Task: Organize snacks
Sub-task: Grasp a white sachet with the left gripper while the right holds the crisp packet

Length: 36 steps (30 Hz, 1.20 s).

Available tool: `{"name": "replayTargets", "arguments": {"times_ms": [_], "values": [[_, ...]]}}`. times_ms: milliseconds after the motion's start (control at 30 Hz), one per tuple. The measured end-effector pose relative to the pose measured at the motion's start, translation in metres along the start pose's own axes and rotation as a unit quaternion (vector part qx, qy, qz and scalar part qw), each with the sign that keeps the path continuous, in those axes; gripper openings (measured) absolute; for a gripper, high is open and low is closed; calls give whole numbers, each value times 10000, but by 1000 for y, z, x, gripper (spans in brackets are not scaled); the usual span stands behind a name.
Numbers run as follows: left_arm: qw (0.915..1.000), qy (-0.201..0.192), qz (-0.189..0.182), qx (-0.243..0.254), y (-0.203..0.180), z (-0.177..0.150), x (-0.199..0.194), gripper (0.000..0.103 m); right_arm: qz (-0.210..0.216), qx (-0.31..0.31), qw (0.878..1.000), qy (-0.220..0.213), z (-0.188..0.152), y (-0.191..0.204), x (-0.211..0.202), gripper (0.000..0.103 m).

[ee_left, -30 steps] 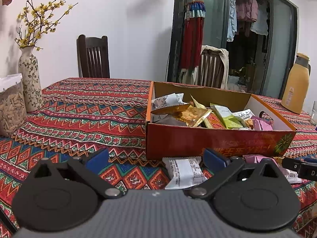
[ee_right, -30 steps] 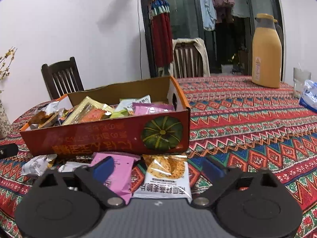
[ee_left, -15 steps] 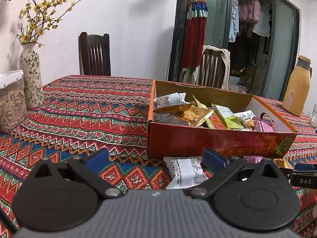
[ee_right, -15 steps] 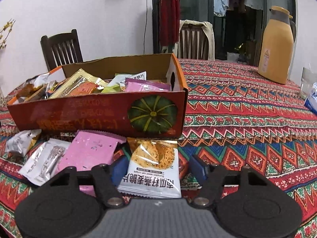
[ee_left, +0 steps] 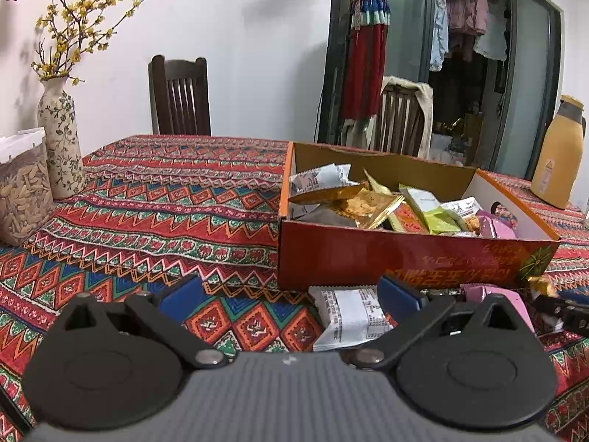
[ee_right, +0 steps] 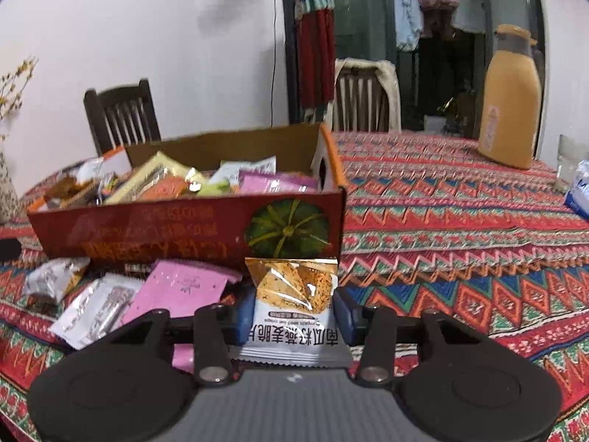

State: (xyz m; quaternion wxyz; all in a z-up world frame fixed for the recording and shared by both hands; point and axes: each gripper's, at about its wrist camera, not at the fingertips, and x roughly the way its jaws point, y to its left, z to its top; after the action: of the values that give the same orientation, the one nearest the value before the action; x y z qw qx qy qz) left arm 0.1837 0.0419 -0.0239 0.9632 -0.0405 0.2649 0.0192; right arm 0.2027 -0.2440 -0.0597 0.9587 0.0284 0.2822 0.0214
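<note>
An open red cardboard box [ee_left: 368,254] [ee_right: 165,228] with several snack packets inside stands on the patterned tablecloth. My right gripper [ee_right: 294,316] is shut on a white-and-gold cracker packet [ee_right: 294,294] just in front of the box's pumpkin-printed end, lifted slightly. A pink packet [ee_right: 180,291] and silver packets [ee_right: 95,309] lie to its left. My left gripper [ee_left: 291,294] is open and empty, low over the cloth, with a white packet [ee_left: 349,313] lying by its right finger.
A flowered vase [ee_left: 59,136] and a clear jar of grain [ee_left: 22,199] stand at the left. A yellow jug [ee_right: 510,99] [ee_left: 556,154], a glass [ee_right: 568,162] and a blue-white pack [ee_right: 581,191] stand at the right. Chairs stand behind the table.
My right gripper moved forward over the cracker packet and closed on it; the packet now tilts up off the cloth. My left gripper stays open and has barely moved.
</note>
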Motion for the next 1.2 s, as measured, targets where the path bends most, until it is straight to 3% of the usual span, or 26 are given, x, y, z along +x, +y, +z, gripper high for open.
{"name": "replayTargets", "arguments": {"times_ms": [333, 633, 733, 800, 867, 900, 1200], "values": [[9951, 872, 160, 445, -24, 8, 20, 103, 52, 15, 9996, -283, 0, -1, -11, 44], [9934, 1013, 228, 481, -45, 7, 41, 102, 134, 20, 9992, -364, -1, -1, -14, 44], [9929, 1050, 223, 516, -48, 7, 46, 90, 161, 34, 9992, -362, -2, -3, -15, 44], [9923, 1102, 170, 537, -49, 7, 49, 74, 169, 39, 9992, -359, -1, -3, -15, 44], [9911, 1211, 74, 551, -49, 5, 51, 49, 169, 38, 9992, -359, -1, -2, -14, 44], [9906, 1241, 45, 570, -50, 4, 51, 43, 171, 34, 9992, -359, -1, -2, -14, 44], [9929, 1029, -118, 585, -51, 4, 32, 41, 174, 9, 9990, -403, -2, -1, -16, 44]]}}
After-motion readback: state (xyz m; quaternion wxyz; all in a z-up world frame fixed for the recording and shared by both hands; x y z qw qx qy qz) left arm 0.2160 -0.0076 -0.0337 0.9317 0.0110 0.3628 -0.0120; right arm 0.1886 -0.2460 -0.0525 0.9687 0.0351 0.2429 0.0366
